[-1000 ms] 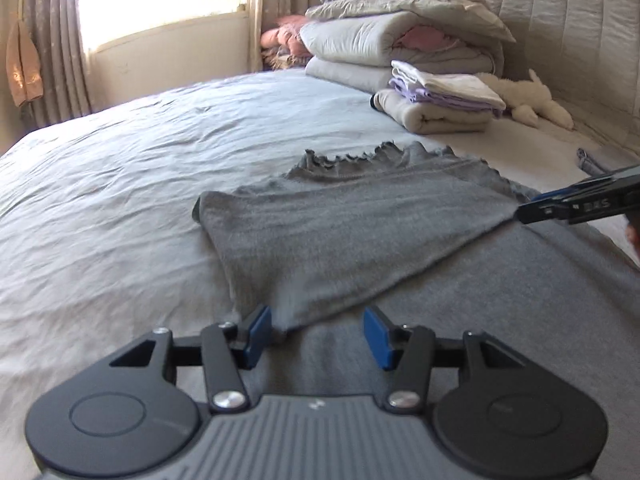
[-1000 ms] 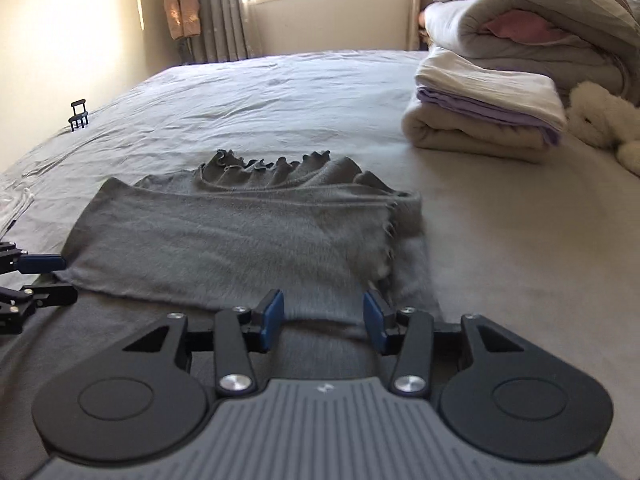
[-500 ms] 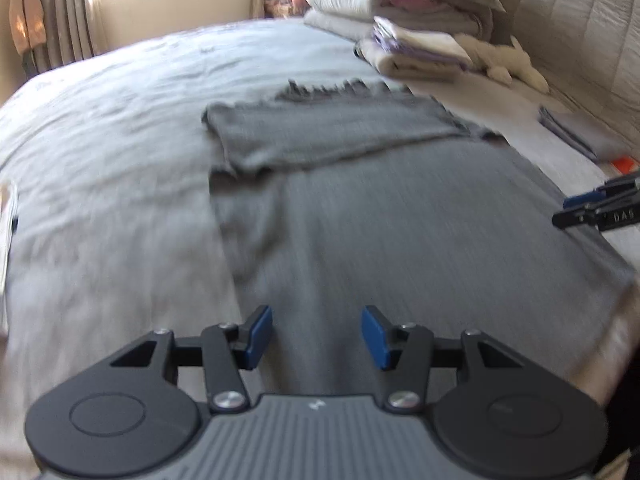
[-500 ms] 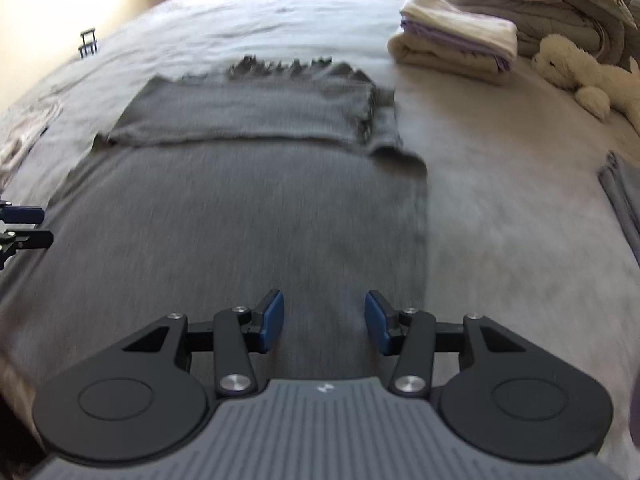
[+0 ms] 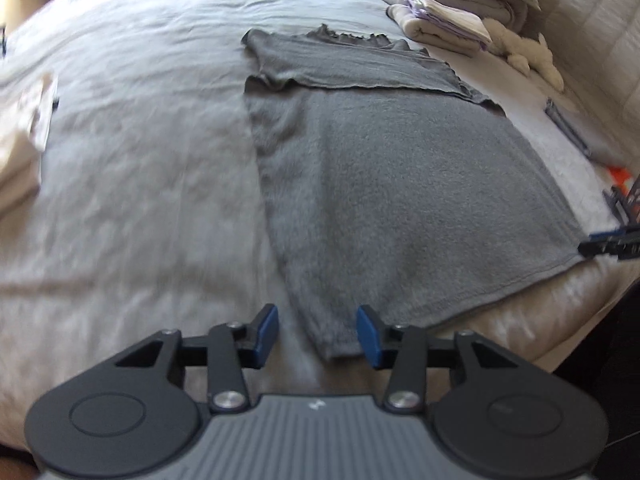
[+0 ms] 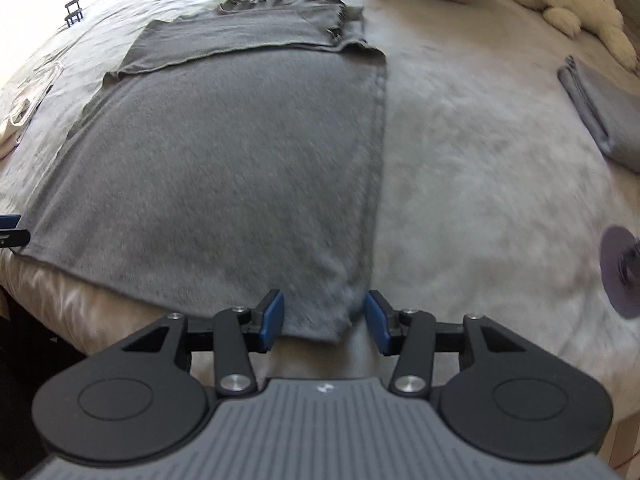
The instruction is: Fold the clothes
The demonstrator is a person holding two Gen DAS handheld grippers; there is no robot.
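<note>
A grey knit garment [image 5: 400, 184] lies flat on the bed, its far end folded over with a ruffled edge. In the left wrist view my left gripper [image 5: 318, 334] hovers at the near left hem corner. Its jaws are closing, the corner lies between the blue pads [image 5: 266, 334], and gaps still show on both sides. In the right wrist view my right gripper [image 6: 324, 324] stands open over the near right corner of the garment [image 6: 224, 152], and cloth lies between its pads unpinched. Each gripper shows at the other view's edge: right gripper [image 5: 608, 240], left gripper [image 6: 12, 232].
Folded linens [image 5: 440, 24] and a white plush toy [image 5: 528, 52] sit at the head of the bed. A folded grey piece [image 6: 600, 112] lies to the right and pale clothing [image 5: 24, 140] to the left. The bed's near edge [image 5: 540, 320] runs just below the hem.
Both grippers have drawn back from the folded far part to the near hem corners and now tilt further down. The left jaws have narrowed; the garment has not moved.
</note>
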